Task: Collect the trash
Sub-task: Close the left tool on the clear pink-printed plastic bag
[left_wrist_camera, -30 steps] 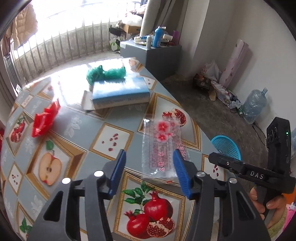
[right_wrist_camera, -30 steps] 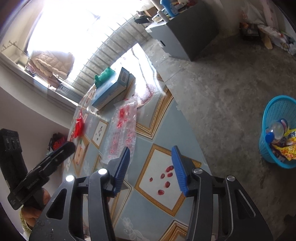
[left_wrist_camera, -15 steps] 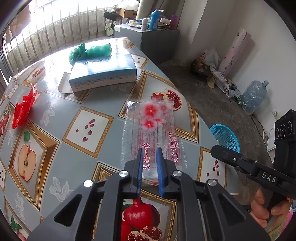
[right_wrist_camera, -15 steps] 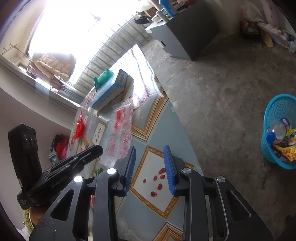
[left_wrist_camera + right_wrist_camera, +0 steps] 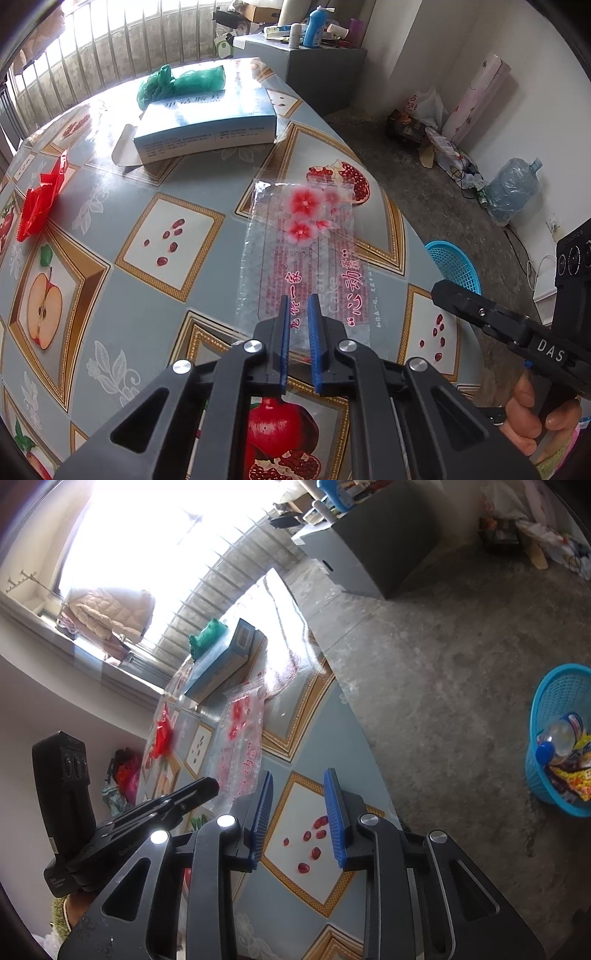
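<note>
Fruit-print table (image 5: 110,206), clear flowered wrapper (image 5: 303,243) flat near its right edge: left gripper (image 5: 298,306) jaws just closed, pinching wrapper's near end, right gripper (image 5: 297,799) part-open and empty; next, likely lift toward blue basket (image 5: 561,738).

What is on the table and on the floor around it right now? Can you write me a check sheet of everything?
Surface: table with a fruit-print cover.
Job's things: clear flowered wrapper flat near the table edge; red wrapper; green bag; blue box with its flap open.
Clutter: blue basket on the floor, already holding a bottle and packets.
Grippers: left hand-held gripper has just been closing, pads on the clear wrapper's near end; right hand-held gripper has been closing too, nothing between its pads.
Cables: wires on the floor by the wall.
Surroundings: grey cabinet with bottles, water jug, railing.
</note>
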